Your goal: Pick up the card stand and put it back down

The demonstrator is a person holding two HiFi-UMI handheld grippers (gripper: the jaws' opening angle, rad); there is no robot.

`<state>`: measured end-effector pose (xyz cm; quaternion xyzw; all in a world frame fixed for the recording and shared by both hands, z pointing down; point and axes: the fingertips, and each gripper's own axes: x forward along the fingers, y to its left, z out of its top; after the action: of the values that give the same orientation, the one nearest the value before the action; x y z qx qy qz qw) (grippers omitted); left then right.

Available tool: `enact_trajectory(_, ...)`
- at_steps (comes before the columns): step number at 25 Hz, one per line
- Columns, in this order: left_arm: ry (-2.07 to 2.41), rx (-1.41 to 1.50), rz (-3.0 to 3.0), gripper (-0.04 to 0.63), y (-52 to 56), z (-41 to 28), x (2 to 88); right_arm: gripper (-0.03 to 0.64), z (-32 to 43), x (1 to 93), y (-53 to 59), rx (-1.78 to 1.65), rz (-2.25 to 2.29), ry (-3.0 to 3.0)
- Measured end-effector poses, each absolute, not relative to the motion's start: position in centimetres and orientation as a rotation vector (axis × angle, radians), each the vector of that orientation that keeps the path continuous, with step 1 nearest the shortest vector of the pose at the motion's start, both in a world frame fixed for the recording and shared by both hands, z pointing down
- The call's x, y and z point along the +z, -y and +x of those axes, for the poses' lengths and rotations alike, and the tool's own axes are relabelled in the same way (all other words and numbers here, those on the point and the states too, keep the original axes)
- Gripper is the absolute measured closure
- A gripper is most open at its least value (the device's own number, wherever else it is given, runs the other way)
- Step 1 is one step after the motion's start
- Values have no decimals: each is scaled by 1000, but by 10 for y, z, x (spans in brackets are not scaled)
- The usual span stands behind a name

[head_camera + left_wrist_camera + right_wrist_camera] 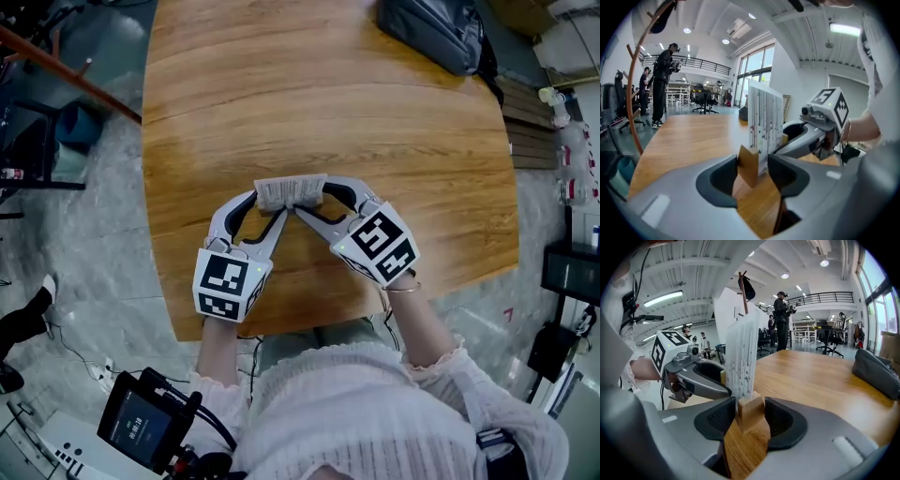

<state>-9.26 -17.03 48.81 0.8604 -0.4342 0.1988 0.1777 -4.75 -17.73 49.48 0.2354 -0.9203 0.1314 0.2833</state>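
A person's white knitted top (356,412) fills the near edge of the head view, with both arms reaching out over a wooden table (328,94) that has rounded corners. The table stands on a grey, stone-patterned floor (103,244). A dark grey bag (436,33) lies at the table's far right corner.

Only the head view shows a small screen device (141,427) at the near left, beside the table. Only the two tool views show the room: a large hall with ceiling lights, tall windows, a railed balcony and people (661,84) standing past the table's far end.

The card stand (291,191), a wooden block with an upright speckled card slotted into it, is close to the table's near edge. The left tool (271,204) is clamped on its left end and the right tool (314,197) on its right end, each pinching the block between its pads. Whether the block touches the table cannot be told.
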Motion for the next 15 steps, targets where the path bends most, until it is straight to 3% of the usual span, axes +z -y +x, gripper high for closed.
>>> enact_trajectory(15,1209,750,2449,393,160,-86,521,423,-45,529,167,311,573,2375)
